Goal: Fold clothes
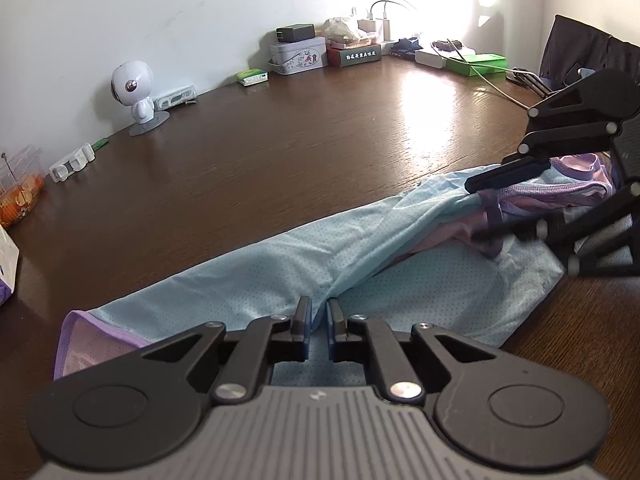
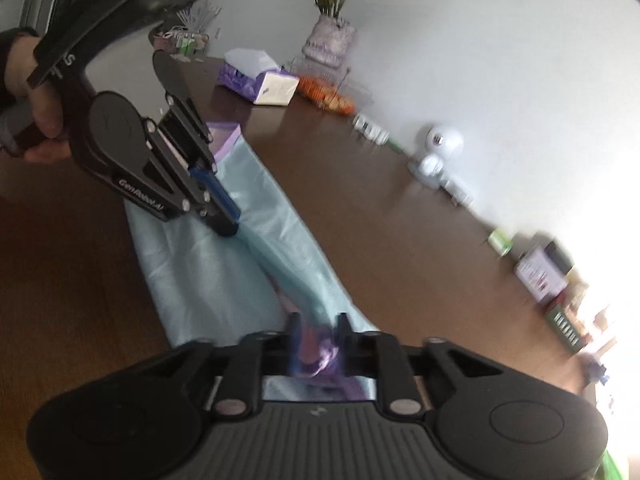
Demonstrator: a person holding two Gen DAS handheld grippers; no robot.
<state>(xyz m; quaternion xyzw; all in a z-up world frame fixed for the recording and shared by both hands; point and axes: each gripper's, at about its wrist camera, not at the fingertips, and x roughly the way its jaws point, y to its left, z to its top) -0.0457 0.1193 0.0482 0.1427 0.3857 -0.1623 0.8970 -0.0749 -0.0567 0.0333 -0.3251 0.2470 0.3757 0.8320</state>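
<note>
The left gripper [image 1: 319, 312] pinched a fold of the light blue shirt [image 1: 260, 268], while the right gripper [image 2: 319, 326] stood parted around its purple collar [image 2: 320, 354].

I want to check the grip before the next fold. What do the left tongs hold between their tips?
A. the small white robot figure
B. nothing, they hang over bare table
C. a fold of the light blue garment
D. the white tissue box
C: in the left wrist view the left tongs are closed on a raised fold of the light blue garment.
</note>
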